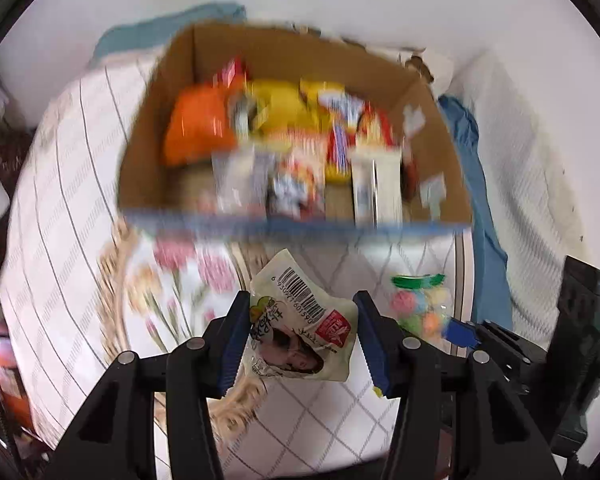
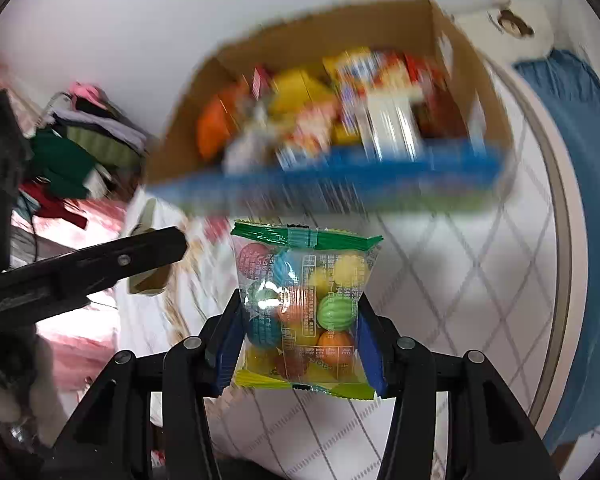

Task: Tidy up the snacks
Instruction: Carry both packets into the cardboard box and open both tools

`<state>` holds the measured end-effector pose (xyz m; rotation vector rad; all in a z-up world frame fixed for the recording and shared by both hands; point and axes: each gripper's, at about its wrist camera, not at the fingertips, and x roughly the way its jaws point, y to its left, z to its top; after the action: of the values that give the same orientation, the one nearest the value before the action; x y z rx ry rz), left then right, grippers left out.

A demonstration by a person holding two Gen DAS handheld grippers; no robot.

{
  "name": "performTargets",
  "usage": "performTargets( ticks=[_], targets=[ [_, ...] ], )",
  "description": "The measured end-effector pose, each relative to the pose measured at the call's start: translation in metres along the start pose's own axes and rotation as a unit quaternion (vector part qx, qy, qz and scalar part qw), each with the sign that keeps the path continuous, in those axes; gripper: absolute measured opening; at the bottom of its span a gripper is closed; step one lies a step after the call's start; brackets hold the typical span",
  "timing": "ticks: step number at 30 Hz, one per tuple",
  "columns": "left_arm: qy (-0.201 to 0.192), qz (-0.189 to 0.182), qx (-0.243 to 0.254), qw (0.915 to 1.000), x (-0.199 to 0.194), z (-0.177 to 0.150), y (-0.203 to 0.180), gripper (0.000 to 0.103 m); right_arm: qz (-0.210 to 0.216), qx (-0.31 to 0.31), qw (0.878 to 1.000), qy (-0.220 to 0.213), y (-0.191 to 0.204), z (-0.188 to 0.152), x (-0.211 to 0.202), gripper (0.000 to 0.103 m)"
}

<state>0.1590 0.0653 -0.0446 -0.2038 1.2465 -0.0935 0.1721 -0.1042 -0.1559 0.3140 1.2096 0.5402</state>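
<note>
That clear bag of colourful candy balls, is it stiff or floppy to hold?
Probably floppy: the candy bag is thin crinkly film, loosely filled. The glossy film looks slippery in the right gripper. The round balls would likely shift inside.

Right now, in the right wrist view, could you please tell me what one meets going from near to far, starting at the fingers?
Right gripper shut on the bag of colourful gumballs → diamond-patterned white cloth → blue near edge of the cardboard box → snack packets inside the box → white wall.
</note>
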Motion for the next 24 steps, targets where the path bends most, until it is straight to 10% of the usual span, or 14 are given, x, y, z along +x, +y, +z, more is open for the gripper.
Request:
performTargets(
  ticks=[8, 18, 21, 24],
  targets=[
    [0.002, 0.057, -0.001, 0.9983, 0.017, 0.079, 0.044, 0.049, -0.010, -0.012, 0.998, -0.056, 0.018, 0.089, -0.006, 0.053],
    [0.076, 0.100, -0.019, 0.9919, 0.086, 0.116, 0.081, 0.054, -0.050, 0.013, 0.999, -0.005, -0.001, 0.142, 0.065, 0.054],
    [0.087, 0.092, -0.030, 0.9915, 0.094, 0.115, 0.086, 0.059, -0.057, 0.021, 0.998, 0.011, -0.005, 0.143, 0.078, 0.064],
    [0.079, 0.093, -0.032, 0.9920, 0.096, 0.114, 0.086, 0.074, -0.070, 0.023, 0.997, 0.015, -0.008, 0.143, 0.081, 0.097]
  ],
)
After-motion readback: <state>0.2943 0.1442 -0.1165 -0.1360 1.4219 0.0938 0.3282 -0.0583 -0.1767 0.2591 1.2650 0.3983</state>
